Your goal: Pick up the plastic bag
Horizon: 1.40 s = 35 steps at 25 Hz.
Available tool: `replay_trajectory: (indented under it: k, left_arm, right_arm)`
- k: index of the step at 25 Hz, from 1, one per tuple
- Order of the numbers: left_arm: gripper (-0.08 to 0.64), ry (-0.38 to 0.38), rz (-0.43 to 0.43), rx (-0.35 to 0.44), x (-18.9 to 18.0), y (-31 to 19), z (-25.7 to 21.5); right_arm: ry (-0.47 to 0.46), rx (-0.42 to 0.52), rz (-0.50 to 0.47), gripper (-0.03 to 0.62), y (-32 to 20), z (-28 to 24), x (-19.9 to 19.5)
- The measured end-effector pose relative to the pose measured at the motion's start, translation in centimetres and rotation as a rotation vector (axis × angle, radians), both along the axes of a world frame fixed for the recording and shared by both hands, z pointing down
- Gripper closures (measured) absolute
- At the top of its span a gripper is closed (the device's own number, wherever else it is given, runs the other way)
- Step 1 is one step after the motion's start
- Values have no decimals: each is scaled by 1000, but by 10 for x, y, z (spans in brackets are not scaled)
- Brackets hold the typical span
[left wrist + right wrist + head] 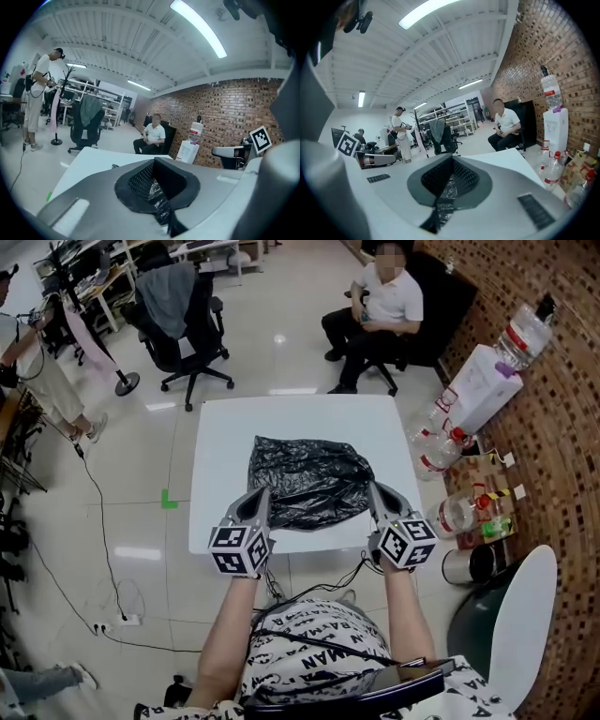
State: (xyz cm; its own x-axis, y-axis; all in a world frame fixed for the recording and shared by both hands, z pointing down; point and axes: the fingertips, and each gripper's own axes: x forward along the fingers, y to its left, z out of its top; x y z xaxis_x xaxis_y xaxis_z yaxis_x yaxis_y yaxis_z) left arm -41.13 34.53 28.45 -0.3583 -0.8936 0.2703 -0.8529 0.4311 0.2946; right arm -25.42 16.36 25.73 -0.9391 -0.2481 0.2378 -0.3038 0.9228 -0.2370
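Note:
A crumpled black plastic bag [309, 479] lies on the white square table [281, 418]. My left gripper [262, 491] sits at the bag's near left corner, my right gripper [372, 486] at its near right corner. In the left gripper view the jaws of the left gripper [154, 164] are closed, with a fold of the black bag [158, 199] pinched between the pads. The right gripper view shows the right gripper [451, 159] shut the same way on a strip of bag [446, 191]. Most of the bag rests flat on the table.
Several water bottles [448, 442] and a water dispenser [483, 385] stand along the brick wall at right. A seated person [380, 315] is beyond the table's far edge. An office chair [178, 324] stands far left, a white chair [520, 615] near right.

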Motion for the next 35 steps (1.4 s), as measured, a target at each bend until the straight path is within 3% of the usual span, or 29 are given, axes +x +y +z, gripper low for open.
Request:
replay_trajectory:
  k: [7,11,35]
  left_arm:
    - [558,-12,-42,0,19,1,-5]
    - [558,-23,-57,-9,23,2,-6]
    - [558,-28,-26,-22,29,-13,-6]
  right_arm:
    - [30,-24,-7,592,-14,3,15]
    - [65,25,-17,592,-17,0,20]
    - [109,68,-35,592,-17,2,25]
